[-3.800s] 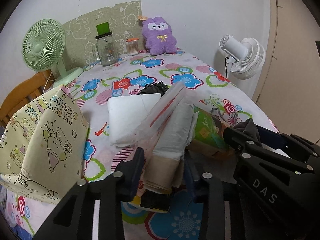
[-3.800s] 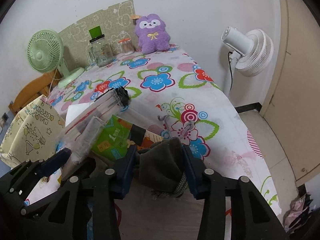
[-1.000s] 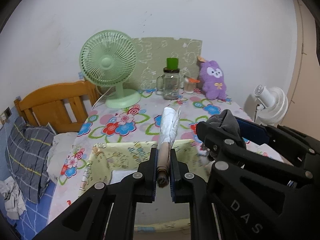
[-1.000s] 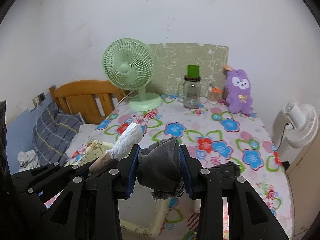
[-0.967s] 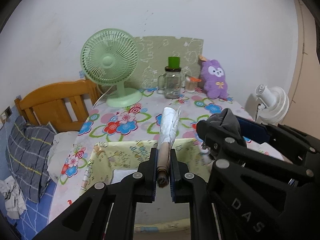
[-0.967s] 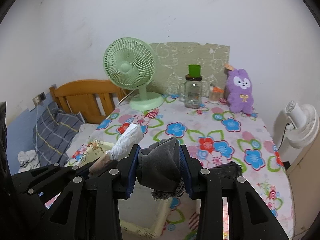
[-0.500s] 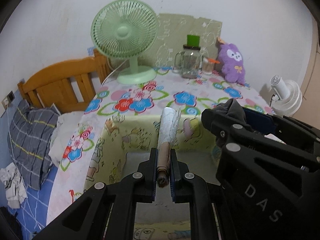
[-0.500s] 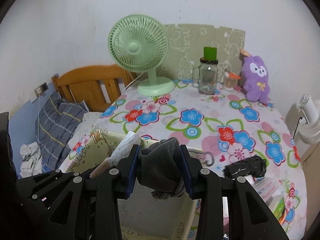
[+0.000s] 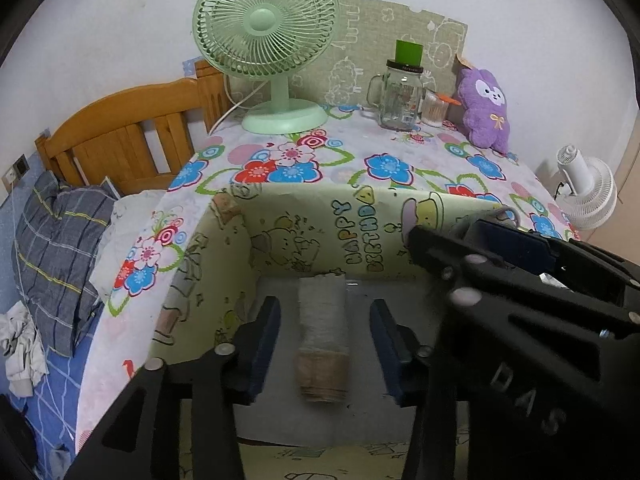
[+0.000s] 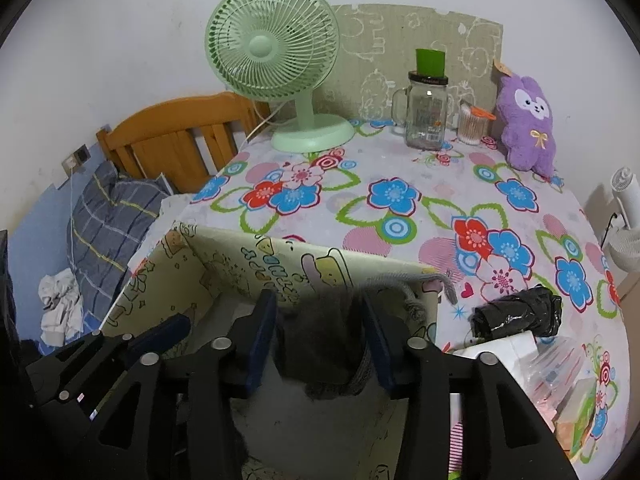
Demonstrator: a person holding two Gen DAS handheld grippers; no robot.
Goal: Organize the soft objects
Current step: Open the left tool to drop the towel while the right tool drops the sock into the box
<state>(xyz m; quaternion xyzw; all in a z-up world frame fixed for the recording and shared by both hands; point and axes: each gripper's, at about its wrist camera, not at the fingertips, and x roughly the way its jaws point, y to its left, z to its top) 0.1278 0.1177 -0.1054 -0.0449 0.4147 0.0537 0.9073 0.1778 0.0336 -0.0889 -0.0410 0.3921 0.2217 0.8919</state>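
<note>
- Left gripper [image 9: 322, 346]: its jaws, clamped on the rolled bundle [image 9: 322, 336] half a second ago, now stand wide apart. The blurred roll sits between them, touching neither, apparently dropping into the yellow cartoon-print storage box [image 9: 280, 240].
- Right gripper [image 10: 318, 344]: its jaws have parted slightly but still touch the grey knit garment [image 10: 320, 354], over the same box; hold or release is unclear.
- Judgement: one item delivered, the second about to follow.
- Beyond, near the table's right edge, a black bundle [image 10: 516, 314] waits.
</note>
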